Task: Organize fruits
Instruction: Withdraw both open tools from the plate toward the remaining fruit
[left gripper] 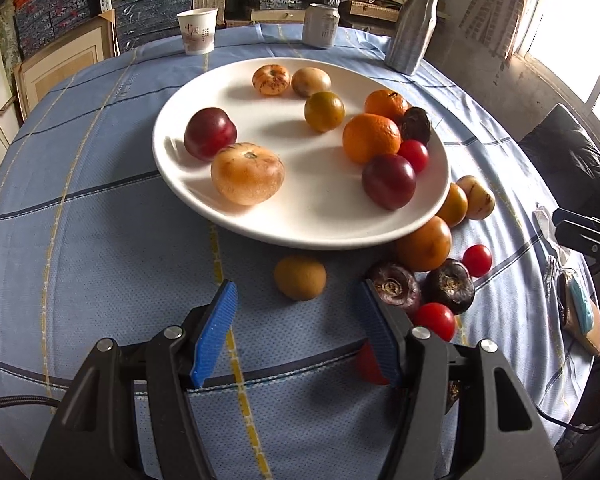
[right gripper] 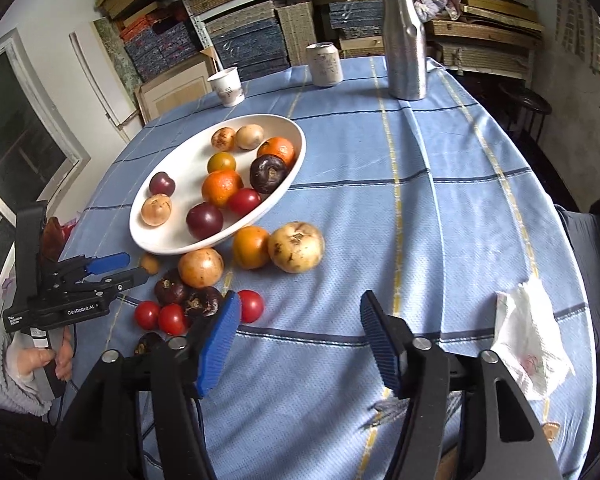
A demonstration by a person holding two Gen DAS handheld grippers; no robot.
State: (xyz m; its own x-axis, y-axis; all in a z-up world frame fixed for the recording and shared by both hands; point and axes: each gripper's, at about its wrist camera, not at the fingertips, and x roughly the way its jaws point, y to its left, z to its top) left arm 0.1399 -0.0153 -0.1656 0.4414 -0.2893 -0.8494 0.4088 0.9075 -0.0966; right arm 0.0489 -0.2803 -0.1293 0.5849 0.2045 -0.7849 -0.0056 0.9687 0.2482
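both our grippers, left (left gripper: 296,320) and right (right gripper: 296,334), hang open and empty; loose fruit (right gripper: 296,246) crowds the plate (left gripper: 180,168) rim, where a careless nudge risks rolling pieces off.

Both cameras look steeply down past their own jaws, close over the table (left gripper: 100,240). Both views share the white plate (left gripper: 300,232) and loose fruit ahead.
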